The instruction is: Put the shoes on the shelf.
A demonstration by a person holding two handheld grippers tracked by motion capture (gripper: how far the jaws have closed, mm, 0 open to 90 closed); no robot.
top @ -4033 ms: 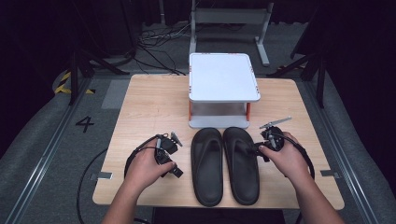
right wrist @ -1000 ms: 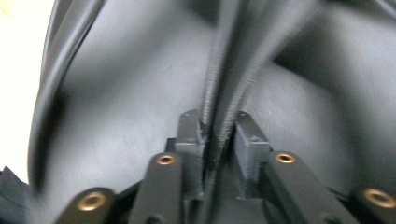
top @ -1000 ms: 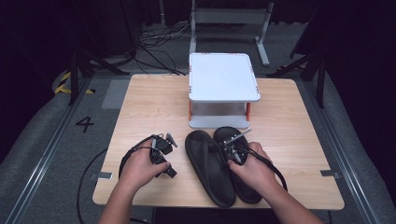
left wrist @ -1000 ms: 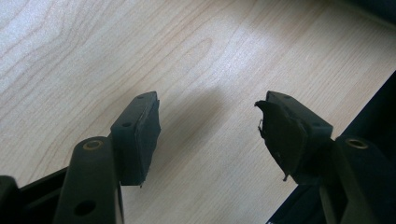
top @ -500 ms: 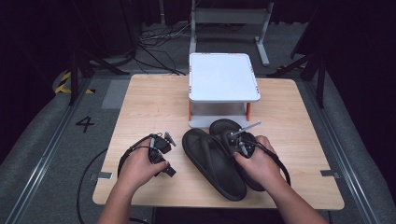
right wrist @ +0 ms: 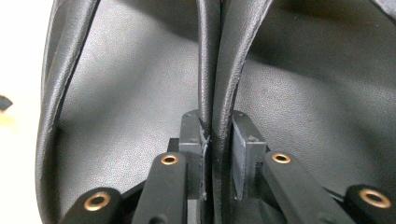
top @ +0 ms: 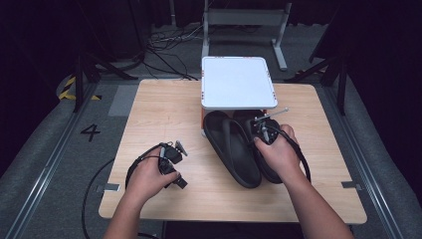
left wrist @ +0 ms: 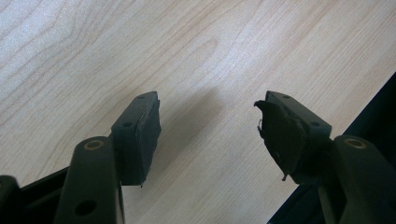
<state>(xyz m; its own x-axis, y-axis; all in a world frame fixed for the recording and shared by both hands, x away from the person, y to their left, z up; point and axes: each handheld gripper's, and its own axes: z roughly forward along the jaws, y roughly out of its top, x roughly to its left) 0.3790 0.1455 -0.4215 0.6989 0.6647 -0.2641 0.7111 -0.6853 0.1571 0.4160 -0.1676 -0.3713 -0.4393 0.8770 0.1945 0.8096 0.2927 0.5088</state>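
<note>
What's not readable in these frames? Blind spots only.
- High view: the right hand-held gripper has its jaw tips hidden by its own body and the hand, so the grip is not visible there.
- High view: the toe ends of the two black rubber slippers sit under the white-topped stand.
- Right gripper view: the slippers' outlines are cut off by the edges.
- Left gripper view: a dark edge at the lower right of the wooden table is cropped.

At center of the high view, the toes of the black sandals slip under the white stand; the right hand covers the right sandal's heel.
</note>
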